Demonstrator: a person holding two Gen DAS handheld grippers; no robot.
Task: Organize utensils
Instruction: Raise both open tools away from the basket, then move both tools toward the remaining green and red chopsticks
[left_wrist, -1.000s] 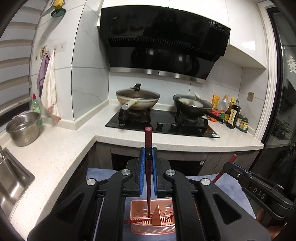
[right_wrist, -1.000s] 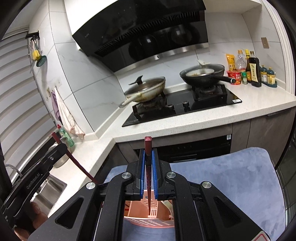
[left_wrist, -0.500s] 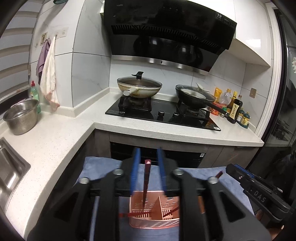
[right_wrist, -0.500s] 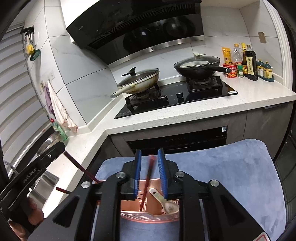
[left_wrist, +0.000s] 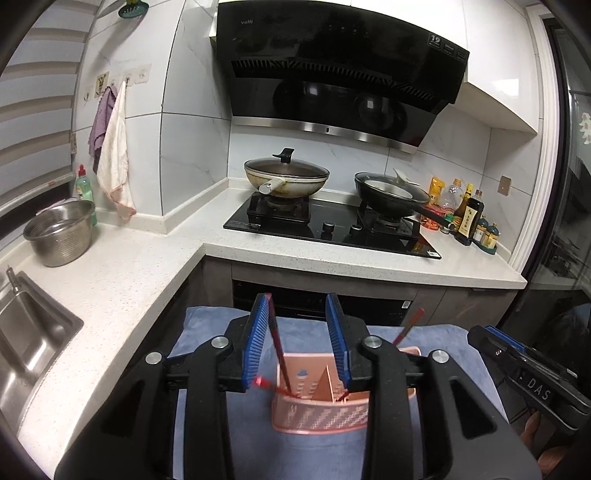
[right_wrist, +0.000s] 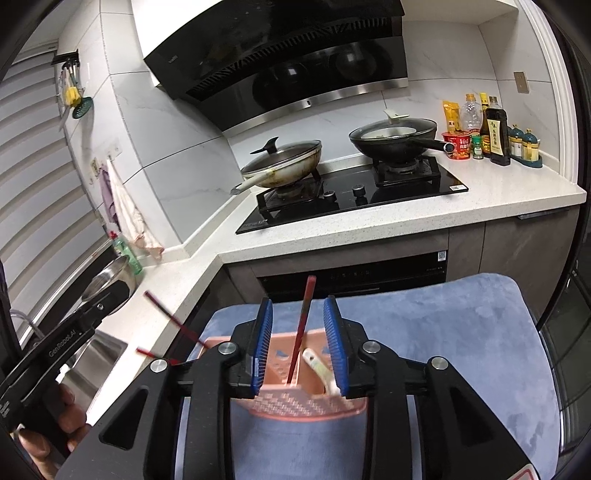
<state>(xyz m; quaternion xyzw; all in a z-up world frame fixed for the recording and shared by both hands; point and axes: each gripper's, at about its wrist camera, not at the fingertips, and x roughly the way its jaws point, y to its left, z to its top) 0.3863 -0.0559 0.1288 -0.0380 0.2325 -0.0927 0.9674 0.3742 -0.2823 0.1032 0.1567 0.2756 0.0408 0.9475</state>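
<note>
A pink slotted utensil basket (left_wrist: 320, 416) stands on a blue towel (left_wrist: 207, 325). My left gripper (left_wrist: 298, 339) hovers over it with its jaws opening. A dark red chopstick (left_wrist: 277, 343) stands in the basket between them and leans by the left pad, ungripped. Another chopstick (left_wrist: 408, 326) pokes up from the basket's right side. My right gripper (right_wrist: 298, 343) is also opening above the basket (right_wrist: 280, 404). A chopstick (right_wrist: 303, 325) stands free between its pads, beside a white spoon (right_wrist: 320, 368). Two more chopsticks (right_wrist: 173, 320) angle out to the left, near the left gripper's body (right_wrist: 70, 338).
An L-shaped white counter (left_wrist: 122, 280) wraps behind the towel. It carries a steel bowl (left_wrist: 59, 232), a sink (left_wrist: 26, 332), a hob with a lidded wok (left_wrist: 286, 177) and a black pan (left_wrist: 388, 194), and sauce bottles (right_wrist: 496, 129). Dark cabinets stand just beyond the towel's far edge.
Both grippers went from shut on a chopstick to open. Each chopstick slid down into the basket and tilted. Both views pulled back a little.
</note>
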